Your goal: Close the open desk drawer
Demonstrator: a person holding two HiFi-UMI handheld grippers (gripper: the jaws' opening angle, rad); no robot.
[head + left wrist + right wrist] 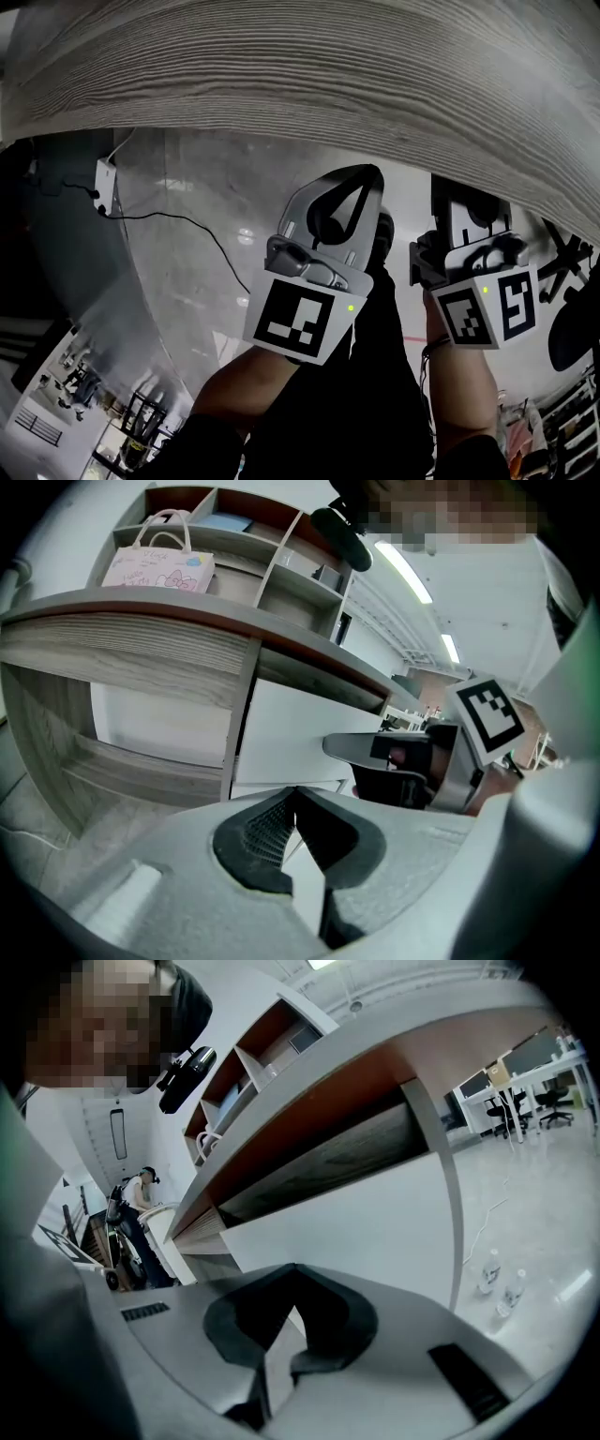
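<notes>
left gripper (295, 797) and right gripper (292, 1272) were both closed on nothing below the surface (281, 75), so an off-centre shove could skew the white drawer front (375, 1241) and jam it.

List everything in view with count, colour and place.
desk: one, grey wood-grain, ahead of the grippers
panel: one, white, under the desktop
shelf unit: one, grey, reddish-brown inside, on the desk
gift bag: one, pink, shelf unit's left compartment
bottles: two, clear, floor beside the desk leg
power strip: one, white, at left, black cable across floor
chair base: one, black, floor at right
person: one, light top, far background
left gripper: one, grey, jaws shut, empty
right gripper: one, grey, jaws shut, empty
</notes>
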